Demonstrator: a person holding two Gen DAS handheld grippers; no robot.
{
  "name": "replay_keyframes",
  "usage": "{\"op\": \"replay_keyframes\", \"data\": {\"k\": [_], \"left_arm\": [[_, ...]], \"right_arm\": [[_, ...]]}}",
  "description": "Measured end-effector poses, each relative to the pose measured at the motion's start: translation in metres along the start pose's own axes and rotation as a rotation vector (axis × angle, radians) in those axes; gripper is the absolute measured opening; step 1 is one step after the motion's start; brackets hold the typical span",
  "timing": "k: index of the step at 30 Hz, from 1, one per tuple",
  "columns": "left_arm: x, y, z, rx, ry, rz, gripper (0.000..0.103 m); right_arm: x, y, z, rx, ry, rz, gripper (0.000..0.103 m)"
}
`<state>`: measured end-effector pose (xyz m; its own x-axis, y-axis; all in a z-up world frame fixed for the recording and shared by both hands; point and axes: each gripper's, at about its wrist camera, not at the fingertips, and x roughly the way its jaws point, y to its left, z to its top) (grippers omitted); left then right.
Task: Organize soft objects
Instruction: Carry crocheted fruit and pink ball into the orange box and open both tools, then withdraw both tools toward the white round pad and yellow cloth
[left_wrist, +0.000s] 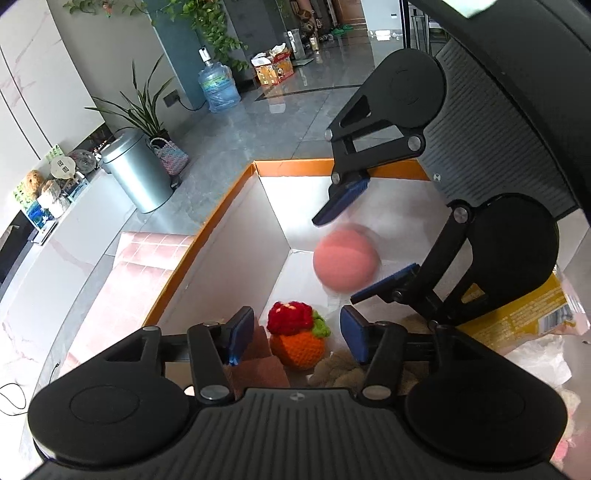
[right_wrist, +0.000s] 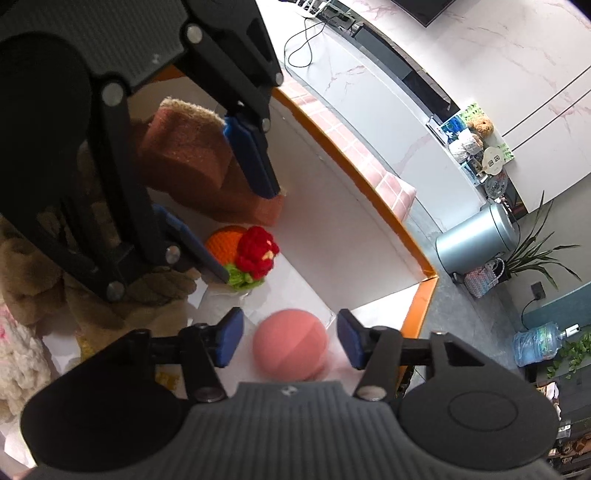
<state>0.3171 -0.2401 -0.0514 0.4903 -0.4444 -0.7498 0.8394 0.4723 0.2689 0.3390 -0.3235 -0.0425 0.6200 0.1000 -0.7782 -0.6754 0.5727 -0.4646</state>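
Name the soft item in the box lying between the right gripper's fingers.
The pink ball: smooth and plain, between the open right gripper fingers. The crocheted orange lies farther off.

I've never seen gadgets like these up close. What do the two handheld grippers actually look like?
Both look alike. The left gripper and right gripper each have a ribbed dark grey body with a small round emblem, flanked by two black round housings. Black linkage bars with silver pivot pins run forward to jaws faced with blue pads. No cables, sleeves or hands show in either wrist view.
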Motion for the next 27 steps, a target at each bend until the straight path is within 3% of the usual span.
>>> {"op": "replay_keyframes", "data": {"k": [2, 17, 23, 27], "left_arm": [[-0.004, -0.001, 0.000, 0.006, 0.004, 0.002, 0.065], [-0.060, -0.016, -0.009, -0.021, -0.051, 0.046, 0.065], [-0.096, -0.023, -0.022, -0.080, -0.096, 0.096, 0.065], [-0.122, -0.024, -0.038, -0.180, -0.128, 0.133, 0.065]], "right_arm": [[-0.003, 0.000, -0.001, 0.011, -0.007, -0.012, 0.068], [-0.063, 0.031, -0.004, 0.009, -0.059, -0.079, 0.070], [-0.087, 0.051, 0.004, 0.046, -0.092, -0.173, 0.070], [-0.099, 0.054, 0.014, 0.140, -0.136, -0.215, 0.070]]}}
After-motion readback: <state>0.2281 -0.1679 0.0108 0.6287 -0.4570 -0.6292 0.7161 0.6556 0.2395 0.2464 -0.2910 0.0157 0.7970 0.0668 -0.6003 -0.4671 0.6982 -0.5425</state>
